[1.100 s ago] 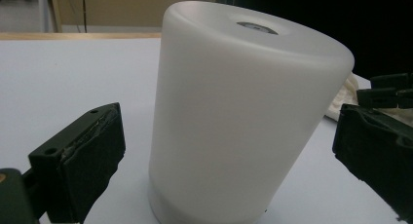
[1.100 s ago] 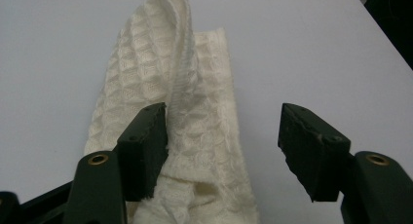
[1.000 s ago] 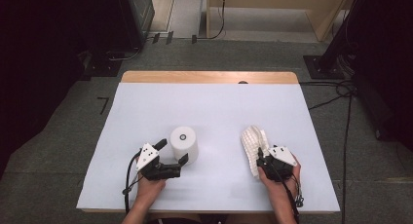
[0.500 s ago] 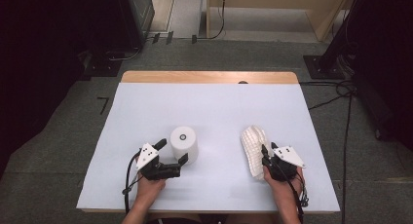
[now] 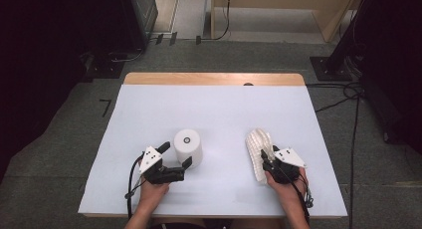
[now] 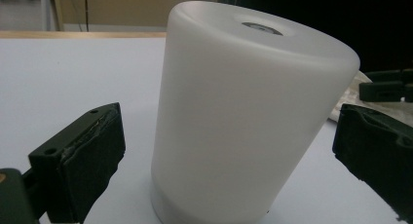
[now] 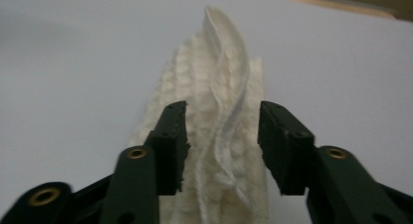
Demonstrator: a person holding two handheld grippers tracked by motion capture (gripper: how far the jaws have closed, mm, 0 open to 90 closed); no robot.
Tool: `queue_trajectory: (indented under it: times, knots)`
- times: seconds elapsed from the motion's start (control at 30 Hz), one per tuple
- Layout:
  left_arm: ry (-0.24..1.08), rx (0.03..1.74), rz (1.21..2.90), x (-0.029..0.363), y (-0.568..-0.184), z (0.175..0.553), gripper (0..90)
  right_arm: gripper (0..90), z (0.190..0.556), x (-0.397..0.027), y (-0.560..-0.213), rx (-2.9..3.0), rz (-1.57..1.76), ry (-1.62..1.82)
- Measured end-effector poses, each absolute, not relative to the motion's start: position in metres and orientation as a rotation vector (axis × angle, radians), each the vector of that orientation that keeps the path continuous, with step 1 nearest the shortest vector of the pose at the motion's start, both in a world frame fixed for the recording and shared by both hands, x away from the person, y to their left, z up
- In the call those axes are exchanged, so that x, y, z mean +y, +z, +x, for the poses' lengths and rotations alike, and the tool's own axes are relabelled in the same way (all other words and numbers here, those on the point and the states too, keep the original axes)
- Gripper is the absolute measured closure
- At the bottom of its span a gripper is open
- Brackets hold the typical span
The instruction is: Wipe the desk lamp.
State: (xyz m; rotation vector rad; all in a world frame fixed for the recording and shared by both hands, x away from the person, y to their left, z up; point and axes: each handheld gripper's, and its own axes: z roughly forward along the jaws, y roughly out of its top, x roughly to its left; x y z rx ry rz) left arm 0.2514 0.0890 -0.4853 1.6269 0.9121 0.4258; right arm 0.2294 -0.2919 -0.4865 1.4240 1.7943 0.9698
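The table (image 5: 149, 109) lies bare along its far edge and centre; near the front edge a white cylinder (image 5: 188, 147) and folded cloth (image 5: 257, 149) stand in the way.

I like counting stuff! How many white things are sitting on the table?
2. The white cylinder stands between the left gripper's jaws; the white cloth lies at the right gripper.

In the right gripper view the white cloth (image 7: 219, 136) is cut off by the bottom edge.
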Motion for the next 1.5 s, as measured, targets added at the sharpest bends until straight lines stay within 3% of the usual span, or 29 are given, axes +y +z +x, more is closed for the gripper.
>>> queue_trajectory:
  times: [0.07, 0.17, 0.3, 0.6, 0.63, 0.73, 0.97, 1.17, 1.5]
  knots:
    - [0.425, 0.911, 1.627, 0.089, -0.485, 0.251, 0.0, 39.0, 0.233, -0.295, -0.490, 1.796, 1.461, 0.974]
    - [0.420, 0.907, 1.629, 0.089, -0.485, 0.252, 0.0, 35.4, 0.239, -0.302, -0.490, 1.788, 1.563, 1.029]
    - [0.422, 0.896, 1.637, 0.088, -0.485, 0.251, 0.0, 42.4, 0.248, -0.312, -0.494, 1.846, 1.707, 1.118]
    - [0.428, 0.888, 1.656, 0.086, -0.486, 0.251, 0.0, 40.6, 0.254, -0.315, -0.497, 1.915, 1.770, 1.120]
    - [0.428, 0.888, 1.656, 0.086, -0.486, 0.251, 0.0, 41.9, 0.253, -0.315, -0.497, 1.919, 1.758, 1.114]
    - [0.425, 0.890, 1.658, 0.085, -0.486, 0.251, 0.0, 57.1, 0.251, -0.313, -0.497, 1.962, 1.762, 1.163]
    - [0.441, 0.869, 1.688, 0.081, -0.486, 0.251, 0.0, 59.1, 0.252, -0.314, -0.496, 2.007, 1.778, 1.202]
    - [0.459, 0.847, 1.733, 0.075, -0.485, 0.250, 0.0, 78.6, 0.253, -0.315, -0.497, 2.057, 1.771, 1.280]
    - [0.485, 0.930, 1.791, 0.066, -0.482, 0.262, 0.0, 81.3, 0.247, -0.294, -0.471, 2.003, 1.643, 1.431]
